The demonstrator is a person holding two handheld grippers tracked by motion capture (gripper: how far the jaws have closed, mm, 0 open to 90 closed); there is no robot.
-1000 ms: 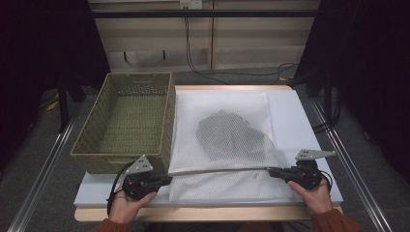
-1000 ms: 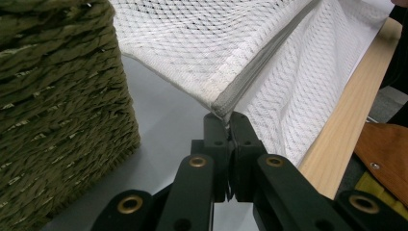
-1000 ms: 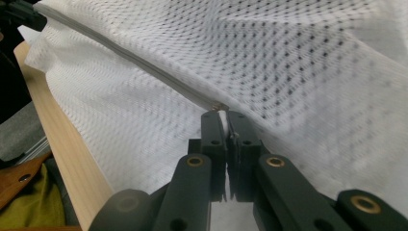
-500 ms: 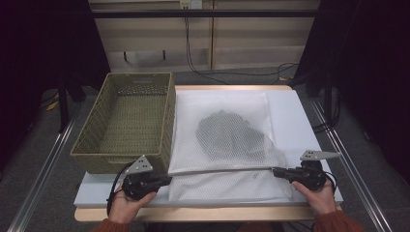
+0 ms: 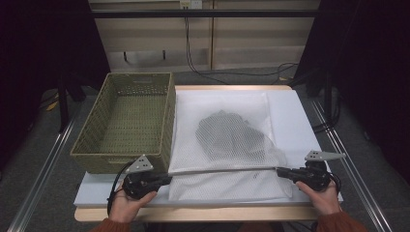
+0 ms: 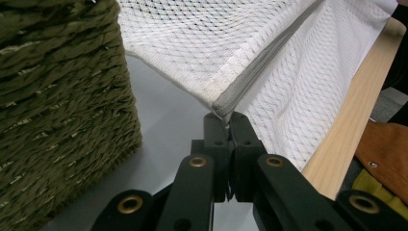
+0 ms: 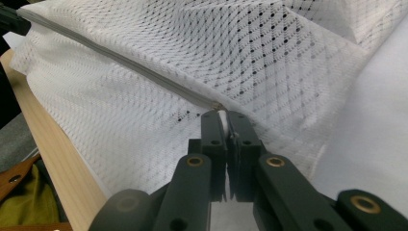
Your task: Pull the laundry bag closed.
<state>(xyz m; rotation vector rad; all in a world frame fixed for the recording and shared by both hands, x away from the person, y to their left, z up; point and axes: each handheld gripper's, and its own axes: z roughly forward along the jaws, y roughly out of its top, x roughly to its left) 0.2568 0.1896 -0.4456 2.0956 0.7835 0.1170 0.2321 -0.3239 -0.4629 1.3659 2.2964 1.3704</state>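
On the counter (image 5: 309, 104) lies a white net bag (image 5: 227, 183). It rests on a white sheet (image 5: 290, 116) that covers most of the top. Something dark and grey (image 5: 229, 137) is inside the bag, near its middle. You can see it through the net, but what it is cannot be told.

At the near edge of the bag runs a grey zipper strip (image 5: 222, 170). It is pulled tight in a straight line between the two claws and sits lifted a little above the bag.

The left claw (image 5: 167, 179) is closed tight on the left end of the strip. From the left gripper view, the left claw (image 6: 230, 126) pinches the corner of the net bag (image 6: 202, 53) right where the grey strip (image 6: 260, 72) ends. No gap shows between the jaws.

The right claw (image 5: 280, 172) is closed tight on the right end of the strip. From the right gripper view, the right claw (image 7: 225, 119) bites a small white bit of the bag just beside the end of the zipper strip (image 7: 120, 60). The net bag (image 7: 240, 53) spreads out wide beyond it.

A person's left hand (image 5: 128, 205) and right hand (image 5: 324, 195) hold the grippers near the front edge of the counter, well apart from each other.

A green woven basket (image 5: 96, 159) stands on the left part of the counter, just beside the bag. From the left gripper view the basket (image 6: 57, 106) is close to the left claw.
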